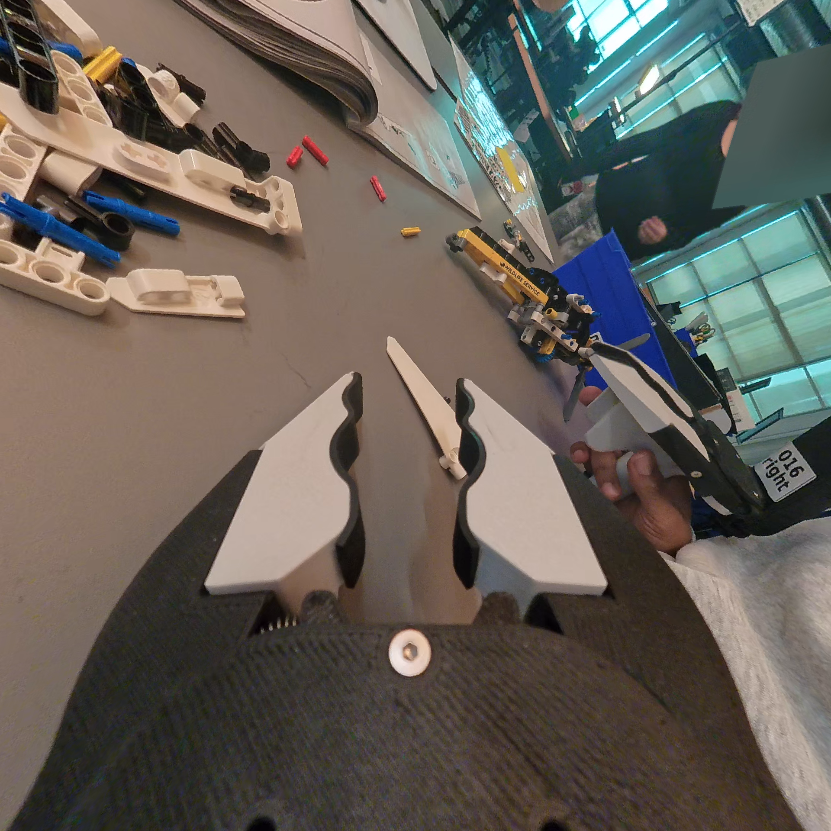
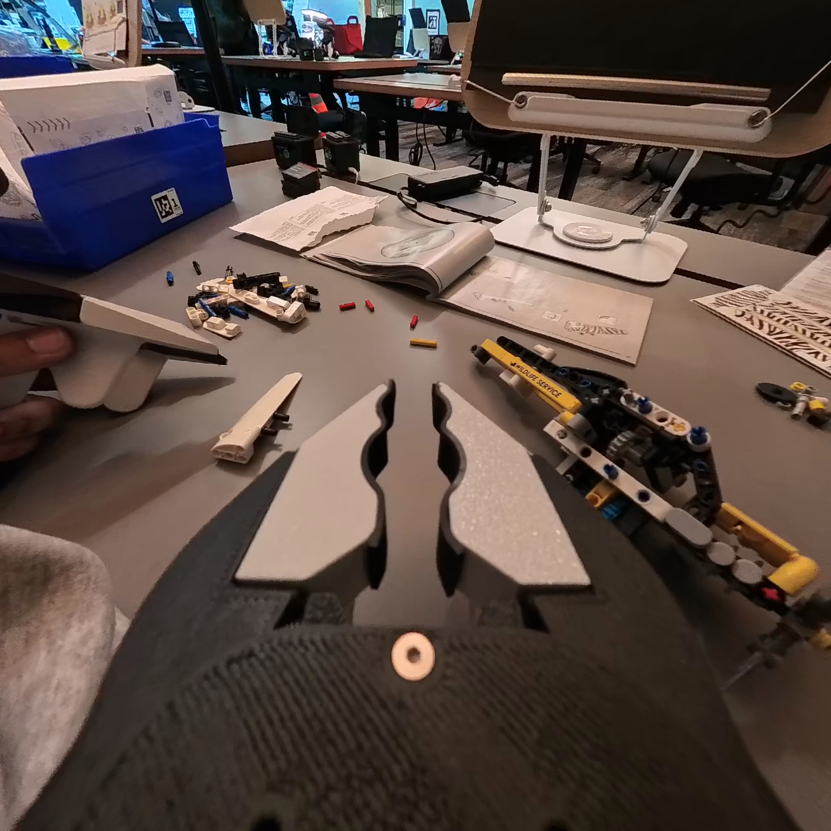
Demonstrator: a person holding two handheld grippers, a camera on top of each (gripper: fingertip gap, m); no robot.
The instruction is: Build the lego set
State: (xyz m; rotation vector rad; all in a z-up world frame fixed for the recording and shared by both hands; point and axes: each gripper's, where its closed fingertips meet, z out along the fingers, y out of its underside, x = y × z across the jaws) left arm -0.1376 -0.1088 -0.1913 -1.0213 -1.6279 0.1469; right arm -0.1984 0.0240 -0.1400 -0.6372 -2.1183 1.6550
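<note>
A long white panel piece (image 1: 422,404) with two black pins lies flat on the grey table, just ahead of my left gripper (image 1: 409,382), which is open and empty, with the panel's near end beside the right finger. In the right wrist view the panel (image 2: 256,418) lies left of my right gripper (image 2: 413,386), which is slightly open and empty above the table. The left gripper (image 2: 220,358) shows there side-on, above and left of the panel. The partly built yellow, black and white model (image 2: 629,445) lies right of my right gripper. It also shows in the left wrist view (image 1: 530,292).
A pile of loose white, black and blue parts (image 2: 252,301) lies farther back, with red pins (image 2: 347,306) and a yellow axle (image 2: 422,342) nearby. An open instruction booklet (image 2: 404,256), a blue bin (image 2: 121,189), a sticker sheet (image 2: 773,323) and minifigure parts (image 2: 805,400) ring the work area.
</note>
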